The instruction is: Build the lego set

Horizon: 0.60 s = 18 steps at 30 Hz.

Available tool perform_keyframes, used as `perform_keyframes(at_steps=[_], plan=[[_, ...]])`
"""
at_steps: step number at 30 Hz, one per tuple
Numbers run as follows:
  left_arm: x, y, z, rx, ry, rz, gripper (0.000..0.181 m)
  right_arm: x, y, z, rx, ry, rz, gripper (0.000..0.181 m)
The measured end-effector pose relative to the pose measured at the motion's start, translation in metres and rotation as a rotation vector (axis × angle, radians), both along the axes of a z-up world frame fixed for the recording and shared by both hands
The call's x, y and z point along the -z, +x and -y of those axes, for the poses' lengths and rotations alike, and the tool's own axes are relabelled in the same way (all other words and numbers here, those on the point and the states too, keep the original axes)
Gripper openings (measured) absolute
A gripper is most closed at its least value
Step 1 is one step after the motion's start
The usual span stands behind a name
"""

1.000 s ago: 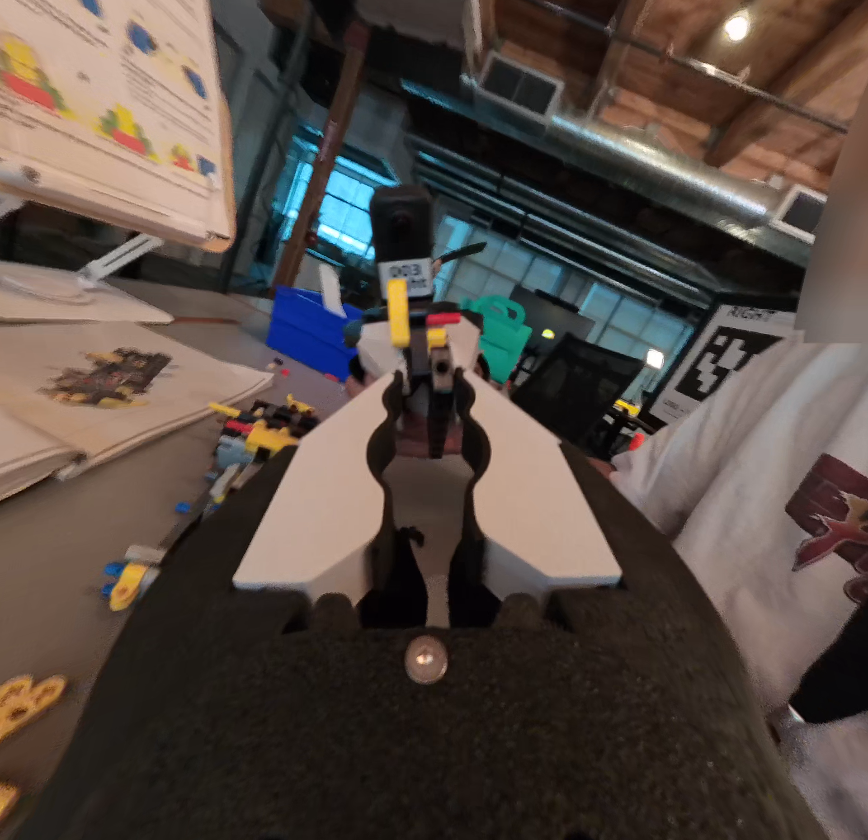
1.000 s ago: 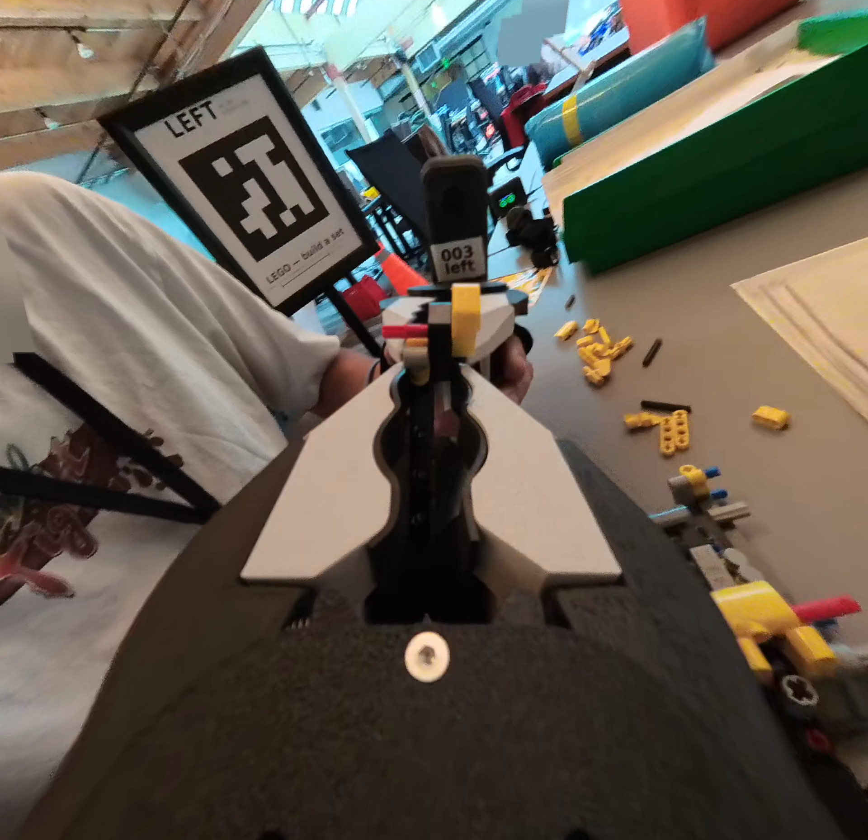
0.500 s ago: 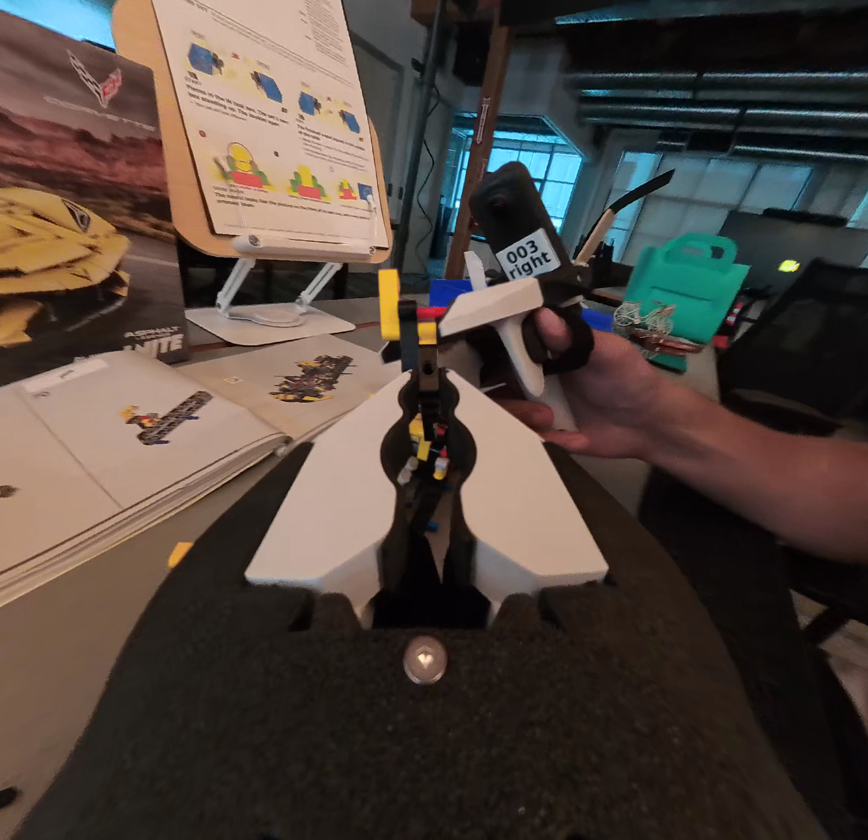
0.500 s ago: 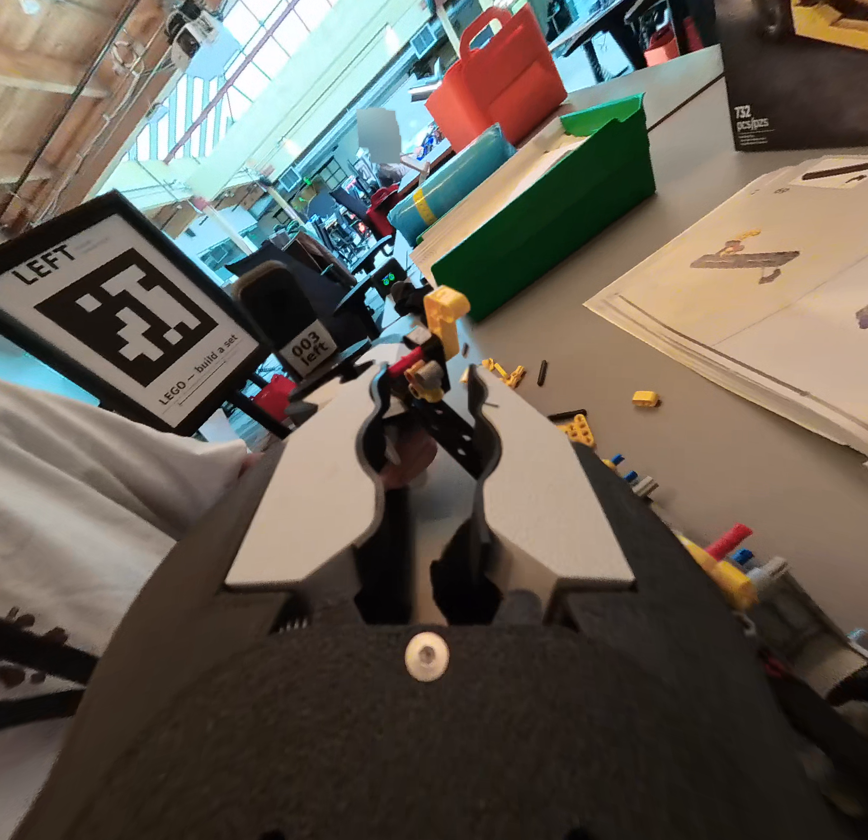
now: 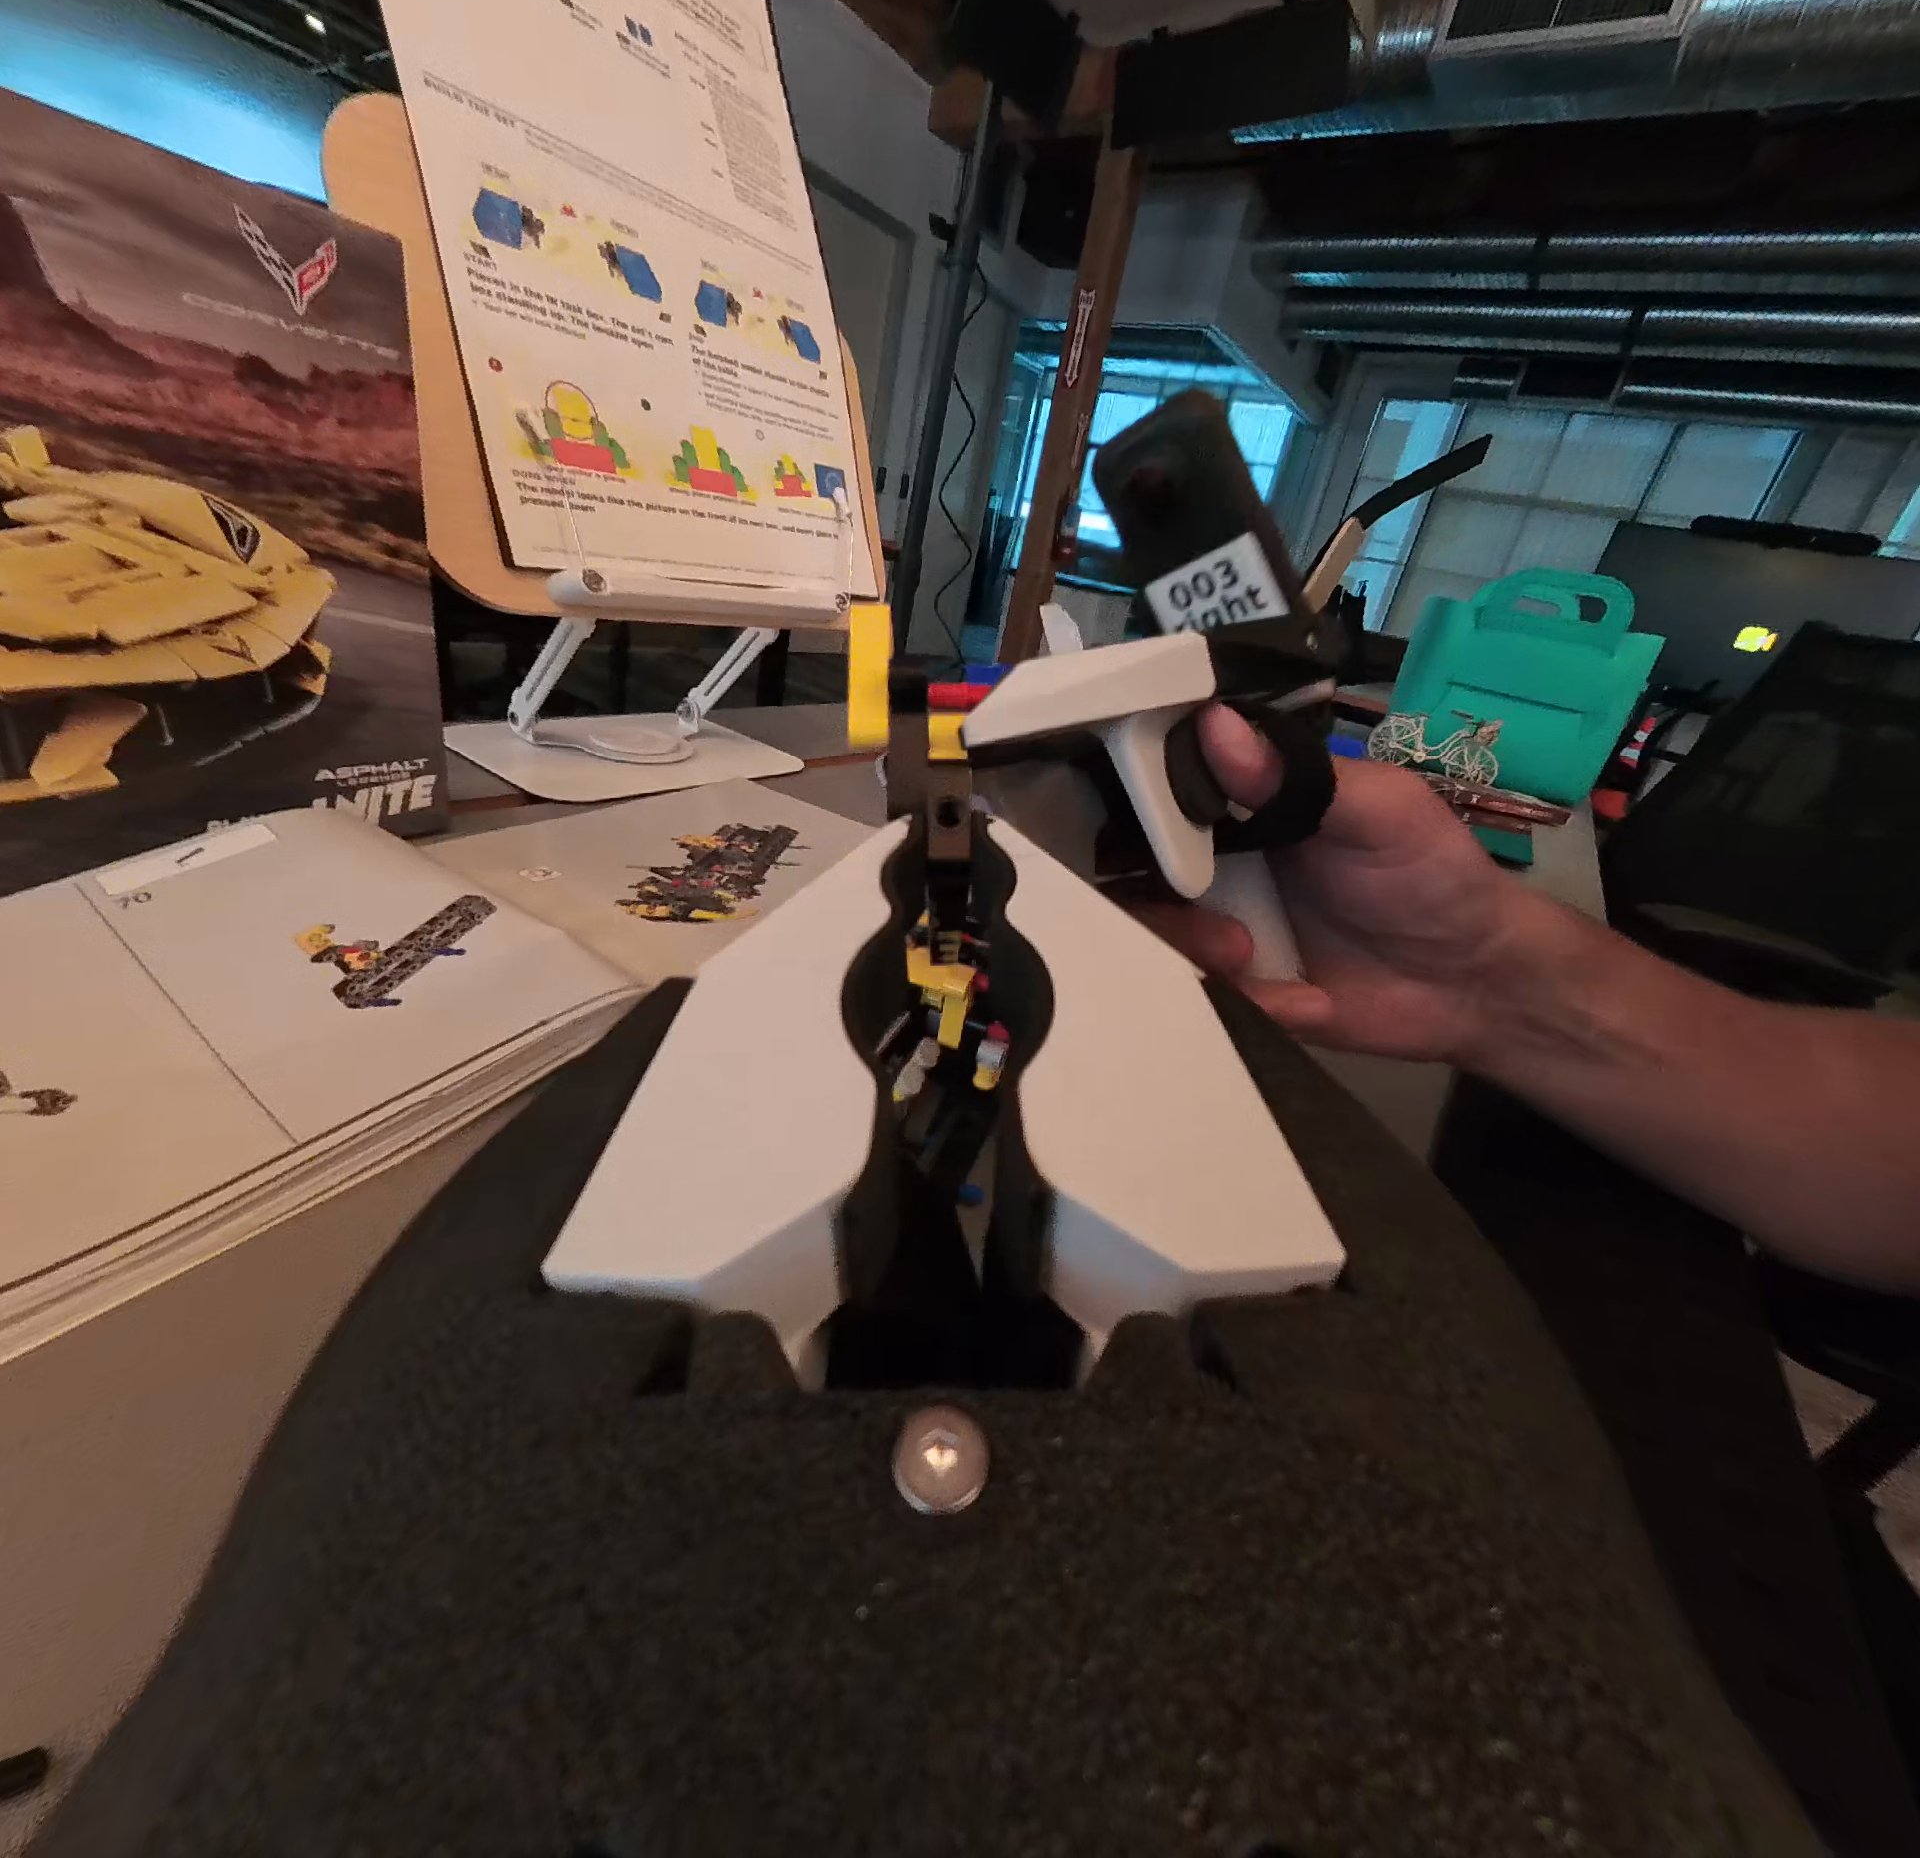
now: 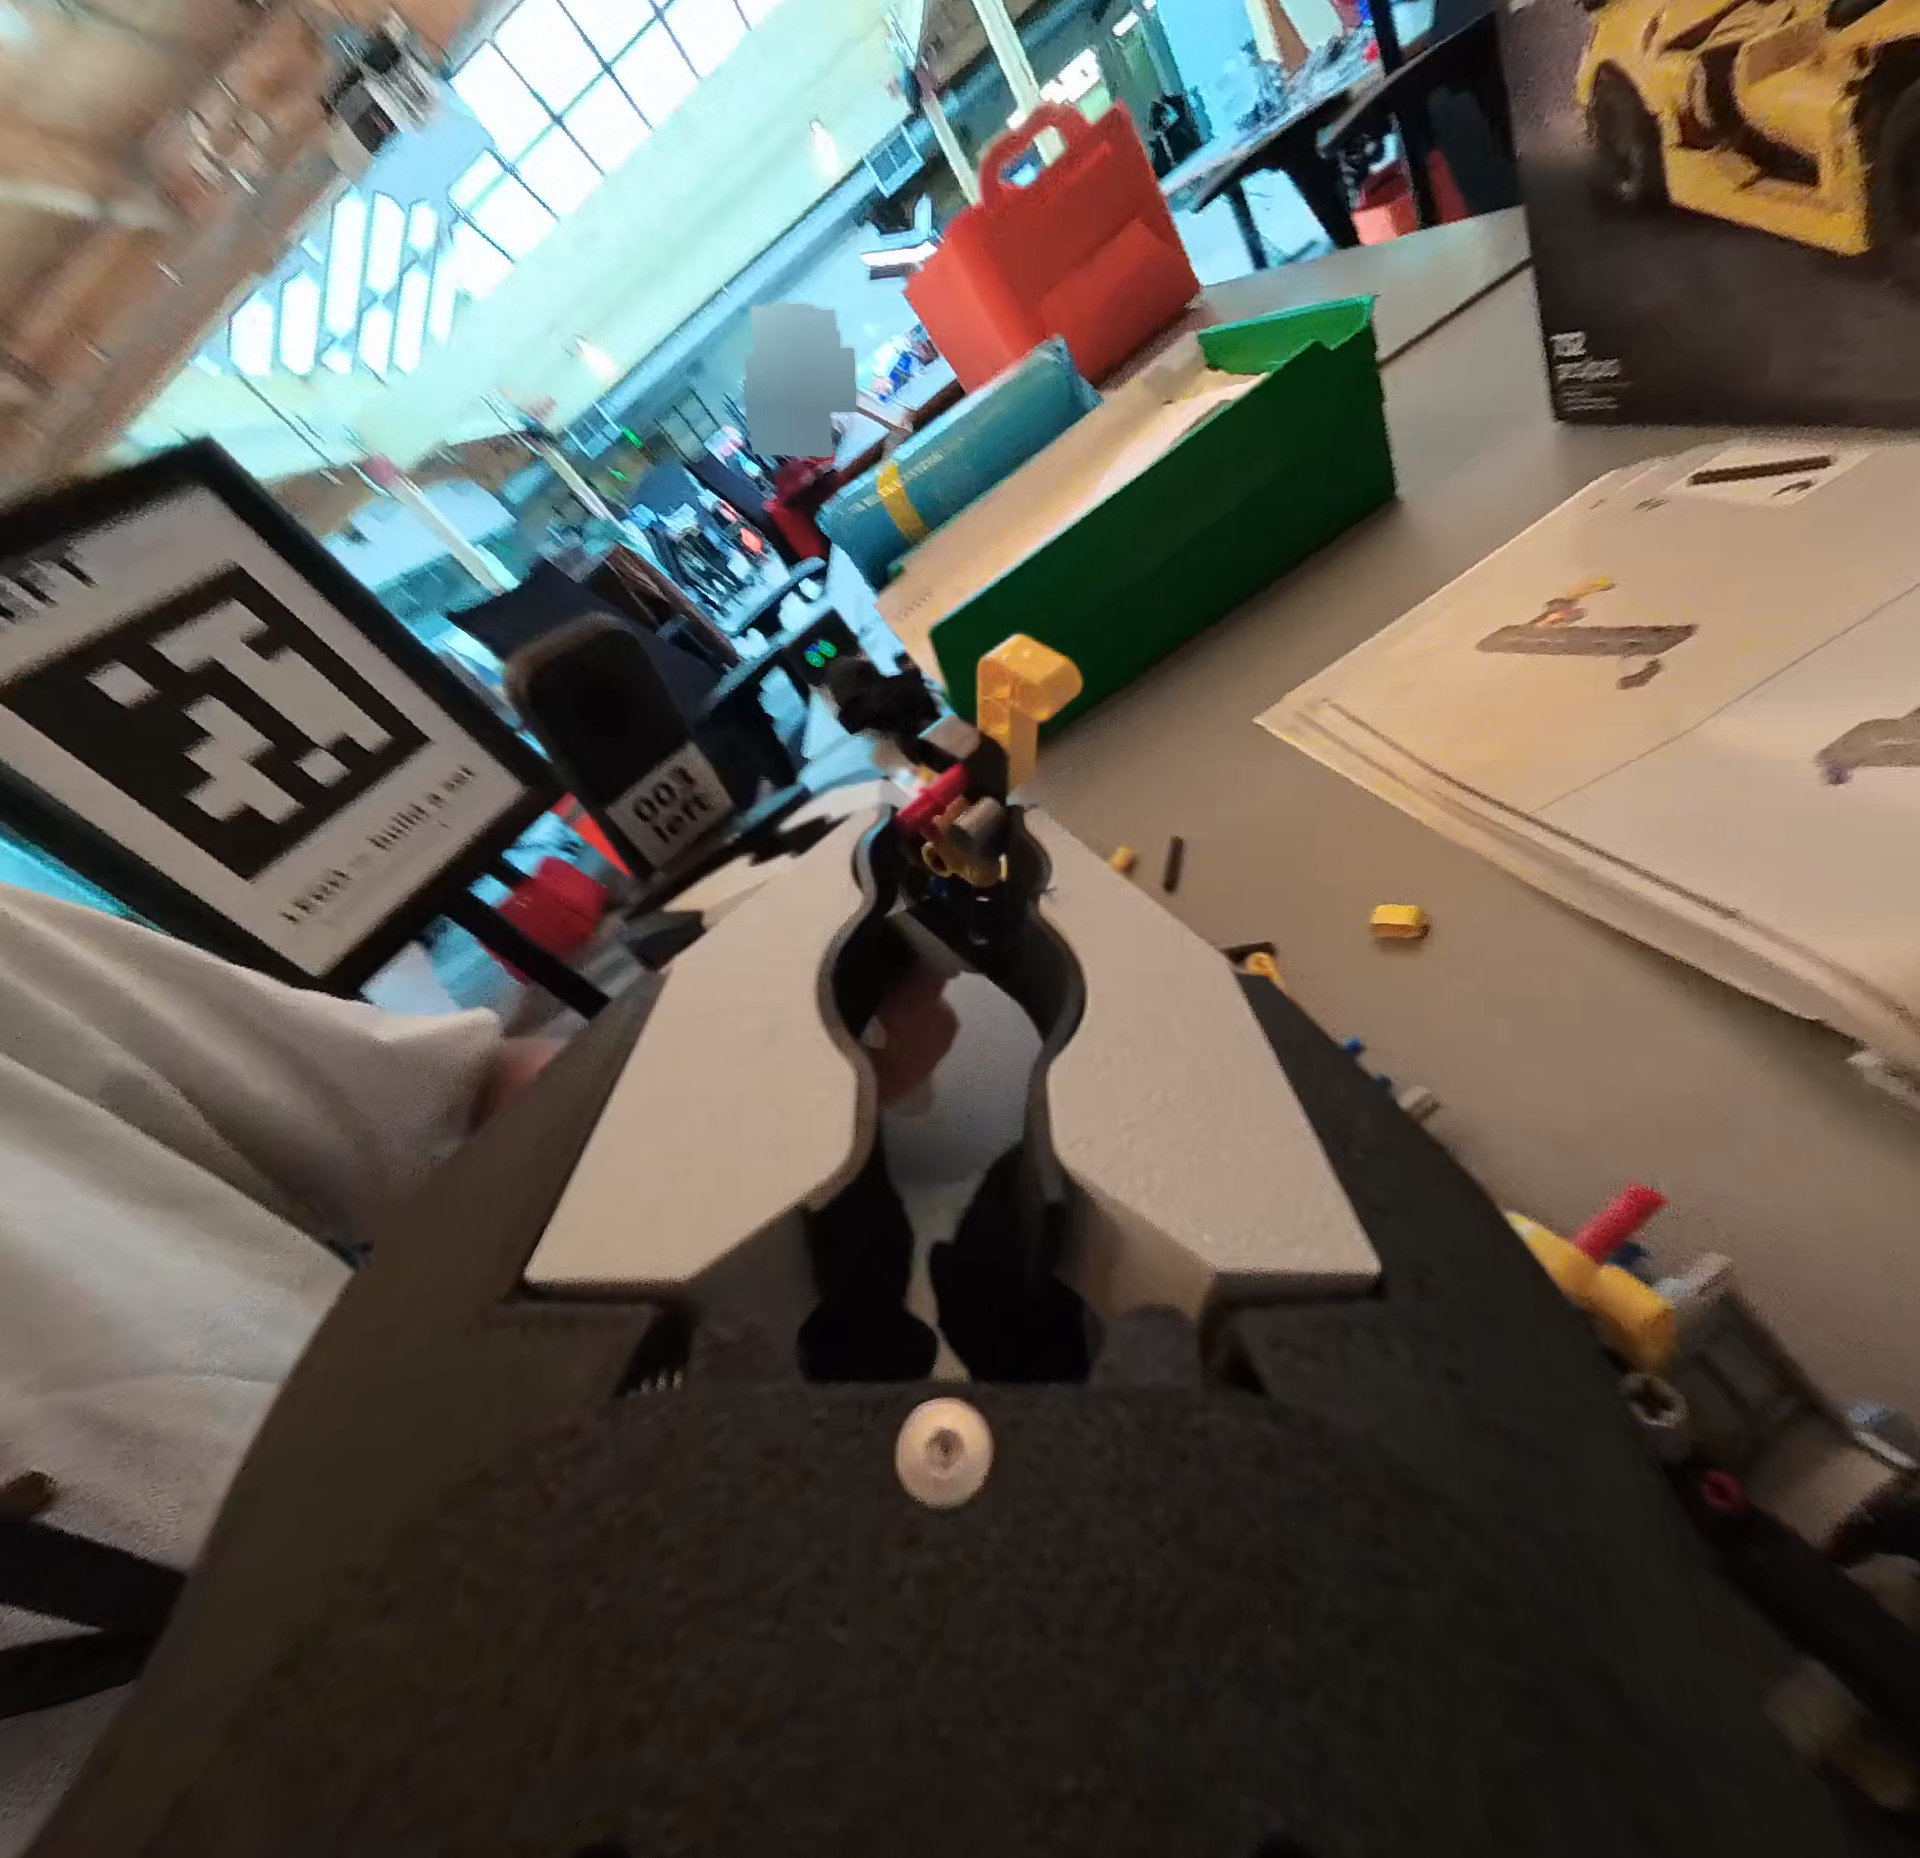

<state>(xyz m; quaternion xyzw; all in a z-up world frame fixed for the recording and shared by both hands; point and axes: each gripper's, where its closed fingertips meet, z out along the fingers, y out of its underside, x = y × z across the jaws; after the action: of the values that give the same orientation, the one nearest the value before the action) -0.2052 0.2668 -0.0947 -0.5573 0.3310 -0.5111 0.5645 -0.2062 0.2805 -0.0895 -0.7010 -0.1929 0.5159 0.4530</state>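
Both grippers hold one lego assembly (image 5: 940,821) in the air above the grey table (image 6: 1558,998). The left gripper (image 5: 943,842) has its jaws closed on the assembly's black stem. The right gripper (image 6: 961,837) has its jaws clamped on the assembly's upper end, beside a yellow angled piece (image 6: 1018,691). The open instruction booklet (image 5: 312,977) lies on the table left of the assembly. Loose yellow pieces (image 6: 1397,920) lie between the booklet and the assembly.

Grey worktop (image 6: 1558,1060), open instruction booklet (image 5: 312,987), green bin (image 6: 1174,551), scattered yellow pieces (image 6: 1397,921), document stand (image 5: 634,743), set box (image 5: 197,520)
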Motion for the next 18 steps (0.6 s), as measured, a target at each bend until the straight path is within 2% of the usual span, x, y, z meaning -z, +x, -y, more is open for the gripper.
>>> perform_keyframes(at_steps=[3,9,12,15,18], plan=[[0.003,0.001,0.000,0.016,-0.028,-0.007,0.008,0.002,0.001,-0.001,0.022,0.033,0.065,0.018],[0.001,-0.005,-0.008,-0.010,-0.046,-0.003,0.008,-0.001,0.007,-0.005,0.038,0.067,0.062,0.022],[-0.010,-0.046,-0.051,-0.137,-0.138,0.104,0.008,-0.004,0.028,-0.013,0.110,0.115,0.061,0.035],[-0.005,-0.112,-0.116,-0.368,-0.247,0.178,0.007,0.007,0.051,-0.019,0.179,0.136,0.134,0.030],[0.001,-0.148,-0.150,-0.438,-0.315,0.228,0.007,0.014,0.069,-0.029,0.223,0.109,0.141,0.026]])
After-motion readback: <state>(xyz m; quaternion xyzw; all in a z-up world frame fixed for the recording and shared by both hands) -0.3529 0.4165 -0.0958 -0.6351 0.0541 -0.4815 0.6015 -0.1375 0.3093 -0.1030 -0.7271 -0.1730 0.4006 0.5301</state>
